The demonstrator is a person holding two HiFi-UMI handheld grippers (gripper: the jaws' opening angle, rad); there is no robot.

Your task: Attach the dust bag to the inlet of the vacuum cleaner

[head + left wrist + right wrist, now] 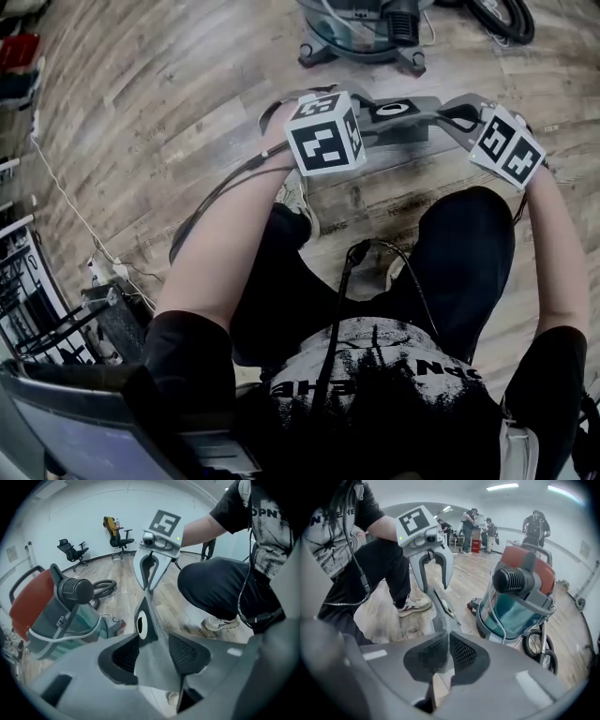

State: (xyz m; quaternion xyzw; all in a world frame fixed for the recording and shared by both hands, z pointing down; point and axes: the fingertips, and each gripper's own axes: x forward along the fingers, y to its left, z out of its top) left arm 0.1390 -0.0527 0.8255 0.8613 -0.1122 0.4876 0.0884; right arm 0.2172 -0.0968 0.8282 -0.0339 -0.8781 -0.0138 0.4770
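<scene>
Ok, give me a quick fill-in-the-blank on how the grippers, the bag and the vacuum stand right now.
1. The left gripper has its fingers ____, with the bag between them.
2. The right gripper is ____ on the bag.
3. The vacuum stands on the ____, apart from the bag.
Missing words: open; shut; floor.

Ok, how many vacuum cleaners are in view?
1: the vacuum cleaner stands on the wood floor just beyond the dust bag; others could be outside the frames.
</scene>
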